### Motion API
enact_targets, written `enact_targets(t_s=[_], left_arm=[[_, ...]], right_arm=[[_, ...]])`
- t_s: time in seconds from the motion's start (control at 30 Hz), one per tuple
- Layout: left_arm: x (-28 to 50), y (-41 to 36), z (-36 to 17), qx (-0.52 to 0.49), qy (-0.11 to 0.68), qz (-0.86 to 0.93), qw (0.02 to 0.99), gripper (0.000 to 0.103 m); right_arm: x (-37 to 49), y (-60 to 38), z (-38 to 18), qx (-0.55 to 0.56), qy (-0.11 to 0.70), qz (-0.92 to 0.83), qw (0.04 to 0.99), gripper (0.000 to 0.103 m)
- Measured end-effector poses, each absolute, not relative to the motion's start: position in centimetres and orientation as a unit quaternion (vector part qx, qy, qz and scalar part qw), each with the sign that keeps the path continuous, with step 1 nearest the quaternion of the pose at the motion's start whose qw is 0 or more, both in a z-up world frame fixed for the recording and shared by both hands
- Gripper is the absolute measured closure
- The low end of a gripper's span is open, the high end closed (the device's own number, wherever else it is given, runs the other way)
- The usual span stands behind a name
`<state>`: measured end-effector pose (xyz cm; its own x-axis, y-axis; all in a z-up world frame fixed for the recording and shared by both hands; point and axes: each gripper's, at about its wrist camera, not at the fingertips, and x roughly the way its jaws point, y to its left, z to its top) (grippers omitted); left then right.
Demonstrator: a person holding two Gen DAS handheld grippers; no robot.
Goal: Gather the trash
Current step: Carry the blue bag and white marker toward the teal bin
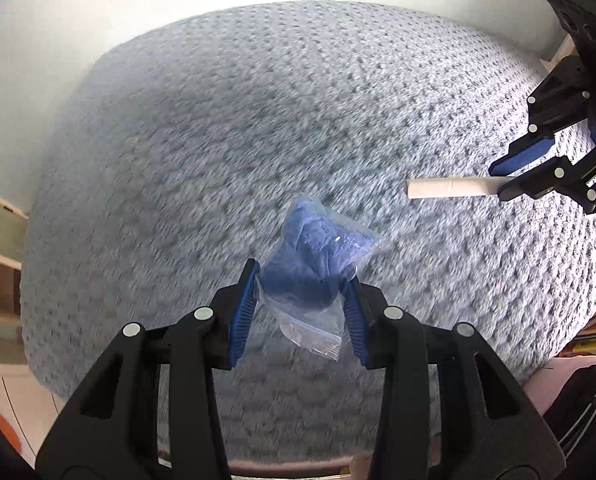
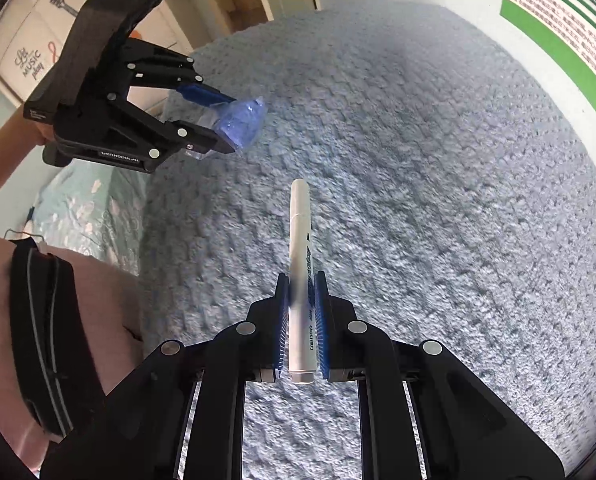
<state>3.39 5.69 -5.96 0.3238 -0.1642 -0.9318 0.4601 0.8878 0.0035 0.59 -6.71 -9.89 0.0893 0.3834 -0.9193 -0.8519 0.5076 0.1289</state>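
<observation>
Blue ribbed pads of the right tool (image 2: pixel 301 322) pinch a white plastic marker pen (image 2: pixel 299 264) along its barrel; "deli" is printed near its rear end, and a blue slanted word higher up is too blurred to read. Its capped end points forward over a grey-blue knobbly fleece blanket (image 2: pixel 437 200) that covers the bed. Up at the left, the left tool (image 2: pixel 228 120), with partly legible white lettering on its black body, is closed on a clear zip-top plastic bag holding something blue (image 2: pixel 240 122), lifted off the blanket. From the left wrist, that bag (image 1: pixel 313 276) sits between the pads, crumpled, its clear strip hanging down. Behind, a white cabinet door (image 2: pixel 30 60) reads "MUSIC play" under a guitar drawing. A green-and-white printed poster (image 2: pixel 557 28) hangs on the wall, its small text unreadable.
</observation>
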Motion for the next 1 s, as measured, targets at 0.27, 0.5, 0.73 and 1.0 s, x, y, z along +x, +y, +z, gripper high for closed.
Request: enact_targets(t_s=[0.27, 0.5, 0.73, 1.0], left_arm=[[1.2, 9.6, -5.7, 0.112, 0.551, -0.163, 0.811, 0.065], [-0.9, 13.7, -5.7, 0.084, 0.552, -0.133, 0.819, 0.065], [-3.5, 17.8, -6.0, 0.05, 0.559, -0.095, 0.822, 0.065], [-8.8, 24.5, -8.0, -0.018, 0.581, -0.026, 0.814, 0.065]], right_arm=[[-0.9, -2.7, -9.5, -0.248, 0.5, 0.463, 0.689, 0.089], [-2.4, 0.8, -9.4, -0.261, 0.496, 0.485, 0.671, 0.089], [-3.5, 5.1, -9.5, -0.277, 0.492, 0.516, 0.644, 0.089], [-5.9, 13.1, -10.7, -0.299, 0.489, 0.58, 0.579, 0.089]])
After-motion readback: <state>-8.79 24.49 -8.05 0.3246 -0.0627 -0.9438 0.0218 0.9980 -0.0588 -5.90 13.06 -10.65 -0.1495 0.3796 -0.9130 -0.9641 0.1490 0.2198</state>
